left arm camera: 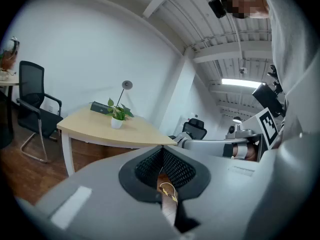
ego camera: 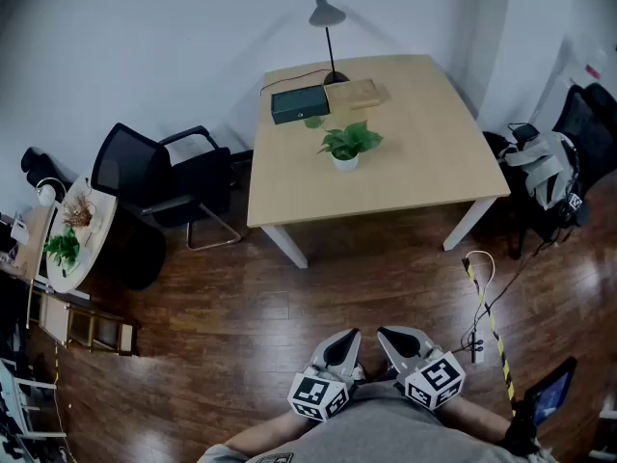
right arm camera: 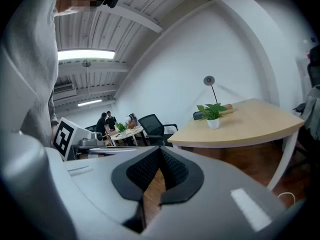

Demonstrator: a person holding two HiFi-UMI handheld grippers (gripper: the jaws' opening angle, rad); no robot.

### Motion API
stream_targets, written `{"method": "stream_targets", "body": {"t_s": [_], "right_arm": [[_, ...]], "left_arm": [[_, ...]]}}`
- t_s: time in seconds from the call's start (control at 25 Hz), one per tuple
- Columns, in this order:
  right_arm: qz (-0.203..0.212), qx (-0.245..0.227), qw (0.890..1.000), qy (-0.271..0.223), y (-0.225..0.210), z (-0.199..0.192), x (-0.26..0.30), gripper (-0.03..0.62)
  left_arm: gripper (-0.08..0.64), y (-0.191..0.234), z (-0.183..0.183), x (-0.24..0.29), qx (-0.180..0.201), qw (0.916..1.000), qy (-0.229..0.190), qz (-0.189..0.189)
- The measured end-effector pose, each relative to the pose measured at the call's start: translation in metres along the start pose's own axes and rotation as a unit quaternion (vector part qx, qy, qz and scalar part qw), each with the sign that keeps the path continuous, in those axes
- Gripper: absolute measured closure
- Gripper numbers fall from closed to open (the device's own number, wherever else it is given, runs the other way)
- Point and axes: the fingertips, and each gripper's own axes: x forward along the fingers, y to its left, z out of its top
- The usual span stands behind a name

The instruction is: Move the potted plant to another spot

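1. the left gripper (left arm camera: 162, 150) has its jaws closed tip to tip and holds nothing; only floor shows through the gap behind the tips.
2. the right gripper (right arm camera: 160, 152) is likewise drawn together at the tips and empty.
3. in the head view both grippers sit side by side, close to the person's body. they are over the dark wood floor (ego camera: 289, 297), pointing toward the table and well apart from it.
4. the potted plant (ego camera: 349, 146), green leaves in a small white pot, stands upright on the light wooden table (ego camera: 424, 162). it is a little past the middle, toward the wall.
5. behind the plant on the table lie a dark box (ego camera: 300, 104) and a flat wooden block (ego camera: 357, 93), side by side. a desk lamp (ego camera: 328, 27) stands at the back edge between them.
6. a black office chair (ego camera: 159, 177) stands left of the table, and a small round table (ego camera: 101, 215) with plants on it is further left.
7. a bag (ego camera: 548, 167) rests right of the table, and a cable (ego camera: 479, 292) lies on the floor near the table's front right leg.
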Motion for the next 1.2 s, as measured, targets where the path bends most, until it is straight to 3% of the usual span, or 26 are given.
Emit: {"method": "stream_targets", "body": {"t_s": [0.48,0.92,1.2], "right_arm": [[-0.011,-0.012,1.0,-0.011,-0.015,0.012,0.035,0.586],[0.028,-0.02,0.999,-0.025,-0.12,0.077,0.09,0.586],[0.064,-0.023,0.998,-0.011,-0.188,0.105,0.119,0.586]], "left_arm": [[0.56,0.03,0.016,0.023,0.012,0.9999,-0.01,-0.005],[0.56,0.078,0.065,0.134,0.025,0.9986,-0.019,0.043],[0.56,0.093,0.09,0.205,0.007,0.9969,-0.021,0.075]]}}
